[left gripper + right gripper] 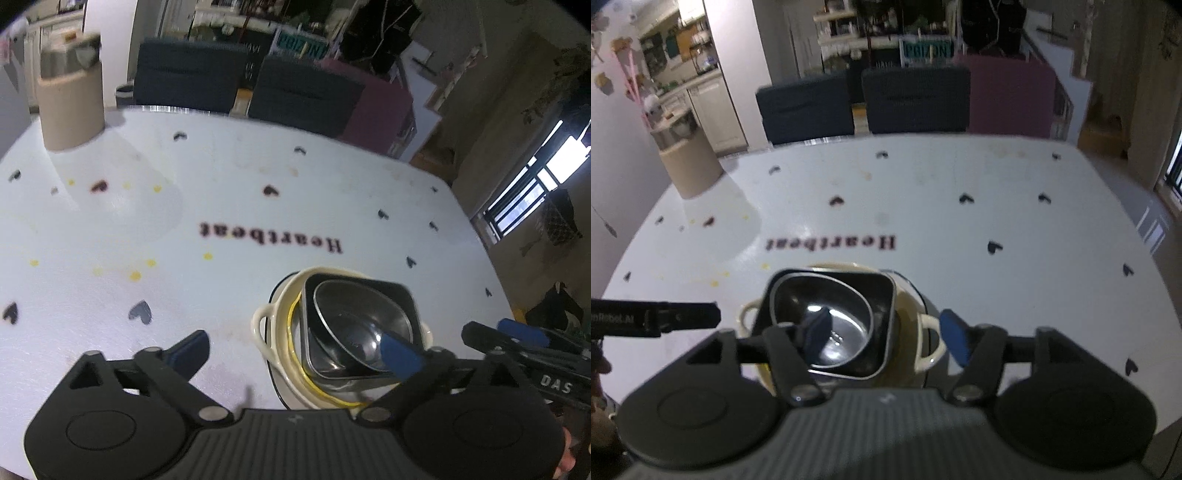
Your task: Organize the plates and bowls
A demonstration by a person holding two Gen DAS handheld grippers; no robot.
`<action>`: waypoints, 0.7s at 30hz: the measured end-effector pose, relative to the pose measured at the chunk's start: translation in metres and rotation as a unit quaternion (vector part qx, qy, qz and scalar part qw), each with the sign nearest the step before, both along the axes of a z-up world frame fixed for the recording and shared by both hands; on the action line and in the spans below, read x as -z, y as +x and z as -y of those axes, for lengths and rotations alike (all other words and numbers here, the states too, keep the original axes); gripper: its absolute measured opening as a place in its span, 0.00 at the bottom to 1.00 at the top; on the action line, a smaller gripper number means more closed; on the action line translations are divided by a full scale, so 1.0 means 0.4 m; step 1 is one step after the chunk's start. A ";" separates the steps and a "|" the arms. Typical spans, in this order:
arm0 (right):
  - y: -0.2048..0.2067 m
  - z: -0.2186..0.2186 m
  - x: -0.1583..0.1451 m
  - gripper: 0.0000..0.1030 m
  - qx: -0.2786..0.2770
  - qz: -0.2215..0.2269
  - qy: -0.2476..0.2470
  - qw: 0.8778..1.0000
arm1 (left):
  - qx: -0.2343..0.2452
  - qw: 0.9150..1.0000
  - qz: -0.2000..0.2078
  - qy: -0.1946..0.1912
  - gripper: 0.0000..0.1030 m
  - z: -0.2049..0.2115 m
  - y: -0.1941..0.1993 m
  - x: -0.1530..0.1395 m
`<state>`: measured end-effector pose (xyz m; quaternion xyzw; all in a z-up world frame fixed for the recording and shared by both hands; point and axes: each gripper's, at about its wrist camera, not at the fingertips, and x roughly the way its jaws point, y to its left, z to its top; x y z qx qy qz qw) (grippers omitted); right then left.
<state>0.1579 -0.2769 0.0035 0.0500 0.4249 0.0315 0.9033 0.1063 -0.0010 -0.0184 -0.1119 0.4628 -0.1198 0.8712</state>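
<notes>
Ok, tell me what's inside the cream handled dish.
Inside the cream dish sits a dark square bowl, with a steel bowl nested in it. Whatever lies beneath them is covered.

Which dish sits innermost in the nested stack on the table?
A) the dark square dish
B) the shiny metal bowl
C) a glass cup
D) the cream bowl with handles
B: the shiny metal bowl lies inside the dark square dish, which itself sits in the cream bowl with handles.
</notes>
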 end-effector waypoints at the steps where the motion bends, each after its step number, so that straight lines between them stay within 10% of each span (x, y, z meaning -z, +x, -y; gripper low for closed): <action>1: -0.011 0.000 -0.013 0.79 0.001 0.008 -0.001 1.000 | 0.000 1.000 0.011 0.004 1.00 -0.001 -0.014 -0.015; 9: -0.127 0.014 -0.097 0.99 0.034 0.066 -0.015 0.997 | 0.000 0.994 0.097 0.055 1.00 -0.014 -0.133 -0.115; 21: -0.278 0.014 -0.163 1.00 0.016 0.163 -0.010 0.986 | -0.020 0.982 0.178 0.053 1.00 -0.017 -0.315 -0.175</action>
